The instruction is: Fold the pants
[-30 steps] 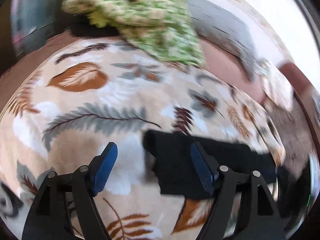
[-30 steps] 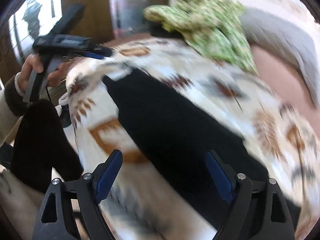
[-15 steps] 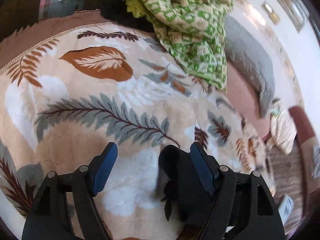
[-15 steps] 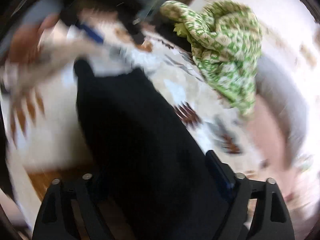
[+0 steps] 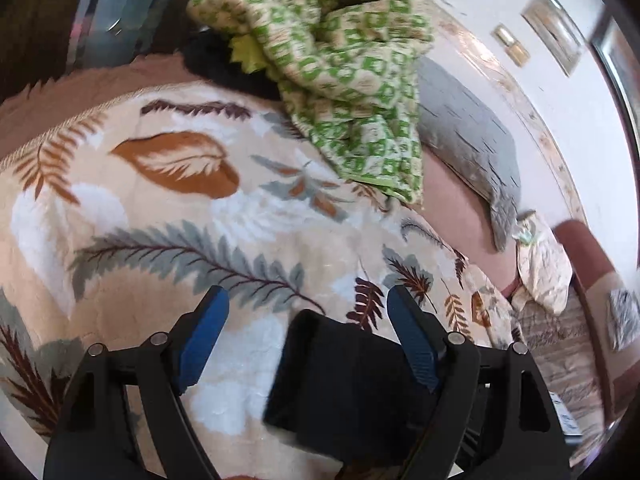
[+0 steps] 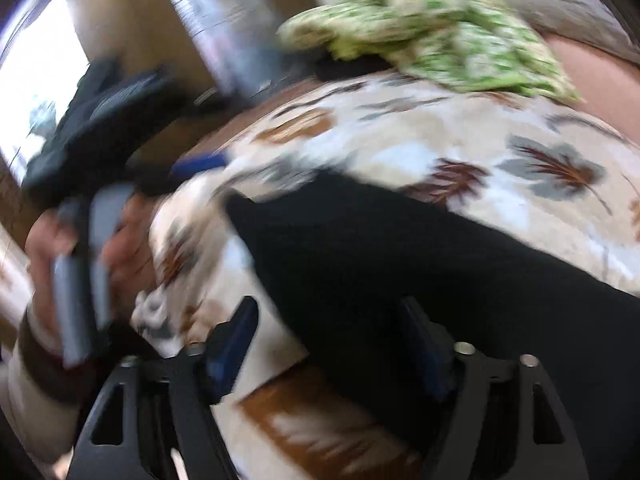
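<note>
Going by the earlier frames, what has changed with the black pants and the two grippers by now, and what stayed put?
The left gripper, jaws opening, has swung its view across the bed; the black pants end sits nearer between its fingers but is not clamped. The right gripper, jaws opening, shifted along the pants; nothing is gripped. The leaf-print blanket and green patterned cloth lie as before.

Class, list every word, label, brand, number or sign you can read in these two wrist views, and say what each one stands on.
No text can be read in either view.
Wall plates: any marking is too small to tell.
Small white item at the lower right edge: printing, if any, is too small and blurred.
Green patterned cloth: woven shapes only, no letters.
Leaf-print blanket: pictures only.
Right wrist view: blurred throughout.
</note>
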Available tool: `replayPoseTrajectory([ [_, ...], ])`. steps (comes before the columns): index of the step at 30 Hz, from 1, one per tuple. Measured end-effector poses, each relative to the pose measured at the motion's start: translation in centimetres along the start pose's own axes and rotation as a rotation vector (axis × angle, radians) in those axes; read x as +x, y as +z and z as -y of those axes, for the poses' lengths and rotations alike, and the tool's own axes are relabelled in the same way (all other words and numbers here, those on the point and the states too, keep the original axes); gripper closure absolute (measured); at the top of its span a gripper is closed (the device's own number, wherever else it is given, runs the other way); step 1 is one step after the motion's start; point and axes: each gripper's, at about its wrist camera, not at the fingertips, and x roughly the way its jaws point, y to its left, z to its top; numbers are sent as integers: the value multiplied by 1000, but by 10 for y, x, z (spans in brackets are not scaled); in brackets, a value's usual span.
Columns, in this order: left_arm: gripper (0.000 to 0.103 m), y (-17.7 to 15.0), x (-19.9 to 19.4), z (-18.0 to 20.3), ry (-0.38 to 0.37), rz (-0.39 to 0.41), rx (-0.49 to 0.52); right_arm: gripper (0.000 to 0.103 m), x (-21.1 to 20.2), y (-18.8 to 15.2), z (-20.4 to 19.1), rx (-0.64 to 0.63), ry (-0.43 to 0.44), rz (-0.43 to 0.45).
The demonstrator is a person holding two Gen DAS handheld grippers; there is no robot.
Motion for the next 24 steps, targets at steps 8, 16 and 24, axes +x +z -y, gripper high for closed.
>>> replayPoseTrajectory([
  [8, 19, -29, 27, 44, -12, -122, 162, 18, -2, -15, -8, 20, -70, -7],
  [16, 19, -64, 40, 102, -103, -189, 334, 17, -159, -69, 100, 305, -449, 95],
  [24, 19, -91, 68, 143, -106, -266, 432, 37, -282, -185, 236, 865, -530, 253],
])
